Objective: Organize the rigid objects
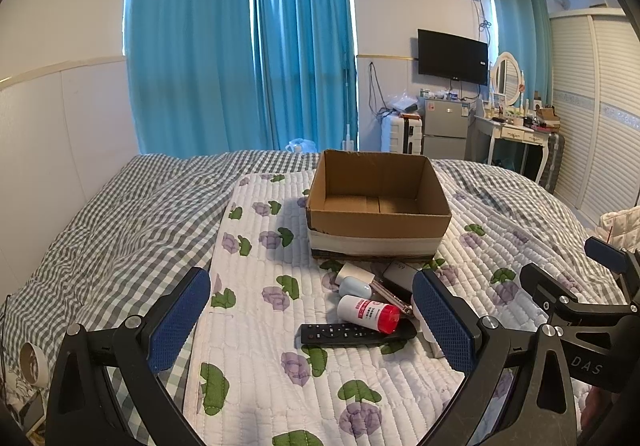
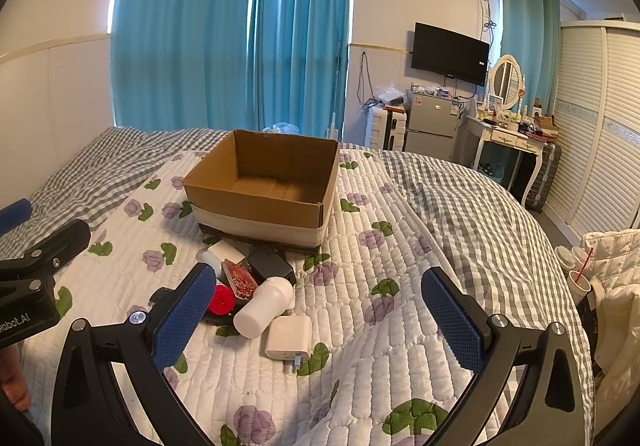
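Observation:
An empty cardboard box (image 1: 378,201) stands on a white flowered quilt (image 1: 256,346); it also shows in the right wrist view (image 2: 264,185). In front of it lies a pile: a black remote (image 1: 356,334), a white bottle with a red cap (image 1: 368,313), a small pale blue bottle (image 1: 356,286) and a dark flat case (image 1: 400,274). The right wrist view adds a white cylinder bottle (image 2: 264,306), a white plug adapter (image 2: 289,338), a black box (image 2: 270,264) and a red patterned item (image 2: 240,282). My left gripper (image 1: 312,326) is open above the pile. My right gripper (image 2: 320,322) is open over the adapter.
The bed has a grey checked cover (image 1: 120,213). Blue curtains (image 1: 240,45), a wall TV (image 1: 452,55), a small fridge (image 1: 446,125) and a dressing table (image 1: 516,133) stand beyond it. A white wardrobe (image 2: 596,125) is at right. A cup with a straw (image 2: 578,280) sits beside the bed.

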{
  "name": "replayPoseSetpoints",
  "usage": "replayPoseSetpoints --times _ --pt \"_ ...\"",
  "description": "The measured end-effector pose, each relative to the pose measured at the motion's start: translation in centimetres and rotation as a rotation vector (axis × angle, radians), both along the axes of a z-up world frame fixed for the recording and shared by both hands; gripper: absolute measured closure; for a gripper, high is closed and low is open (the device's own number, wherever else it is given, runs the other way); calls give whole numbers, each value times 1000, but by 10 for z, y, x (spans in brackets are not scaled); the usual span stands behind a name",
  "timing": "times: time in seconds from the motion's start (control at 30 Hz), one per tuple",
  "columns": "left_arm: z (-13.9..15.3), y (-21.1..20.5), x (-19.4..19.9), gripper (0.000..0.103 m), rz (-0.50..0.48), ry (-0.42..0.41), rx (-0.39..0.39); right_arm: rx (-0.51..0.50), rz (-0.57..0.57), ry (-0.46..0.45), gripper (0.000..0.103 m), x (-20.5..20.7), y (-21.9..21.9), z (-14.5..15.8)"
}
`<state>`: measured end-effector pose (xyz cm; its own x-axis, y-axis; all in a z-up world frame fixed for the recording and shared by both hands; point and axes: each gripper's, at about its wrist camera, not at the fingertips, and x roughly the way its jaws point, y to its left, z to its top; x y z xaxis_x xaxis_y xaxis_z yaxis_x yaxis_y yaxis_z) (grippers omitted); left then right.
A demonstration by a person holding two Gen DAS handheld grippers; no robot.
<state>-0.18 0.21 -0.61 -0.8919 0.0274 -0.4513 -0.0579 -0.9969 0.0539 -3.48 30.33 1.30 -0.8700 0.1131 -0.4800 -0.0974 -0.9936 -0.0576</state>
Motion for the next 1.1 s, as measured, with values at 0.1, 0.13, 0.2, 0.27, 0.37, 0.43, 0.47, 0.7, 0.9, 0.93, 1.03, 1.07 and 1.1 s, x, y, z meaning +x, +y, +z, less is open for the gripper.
replayPoseSetpoints --times 0.1,0.13,0.2,0.27,0.37,0.43,0.47,0.7,0.9,0.93,1.03,1.07,1.1 --pt "0 0 0 0 -2 1 1 0 1 1 0 0 0 0" --pt "0 0 0 0 -2 0 1 1 2 1 0 0 0 0" --pt "1 0 0 0 0 1 0 2 -1 1 0 0 -1 0" --pt "3 -1 3 0 5 19 8 -1 -3 6 0 1 -1 1" --pt "10 -2 5 0 3 28 19 -3 -4 13 0 3 -1 4" --pt "13 -2 3 0 15 21 12 -5 -2 14 0 2 -1 7" --pt "15 -3 1 0 21 14 9 -6 1 12 0 1 -2 8" --pt "-1 -8 -27 0 34 -69 -4 39 14 -78 0 -23 -3 -6" --pt "-45 -4 -75 0 47 -218 -118 40 56 -294 5 -79 -6 -48" --pt "-54 -5 -82 0 53 -243 -120 25 65 -324 5 -89 -7 -56" --pt "-75 -10 -93 0 74 -296 -116 -28 87 -409 8 -116 -13 -81" --pt "-80 -12 -97 0 81 -310 -117 -36 100 -427 9 -124 -17 -88" --pt "-86 -14 -100 0 90 -327 -121 -28 111 -442 15 -132 -23 -96"
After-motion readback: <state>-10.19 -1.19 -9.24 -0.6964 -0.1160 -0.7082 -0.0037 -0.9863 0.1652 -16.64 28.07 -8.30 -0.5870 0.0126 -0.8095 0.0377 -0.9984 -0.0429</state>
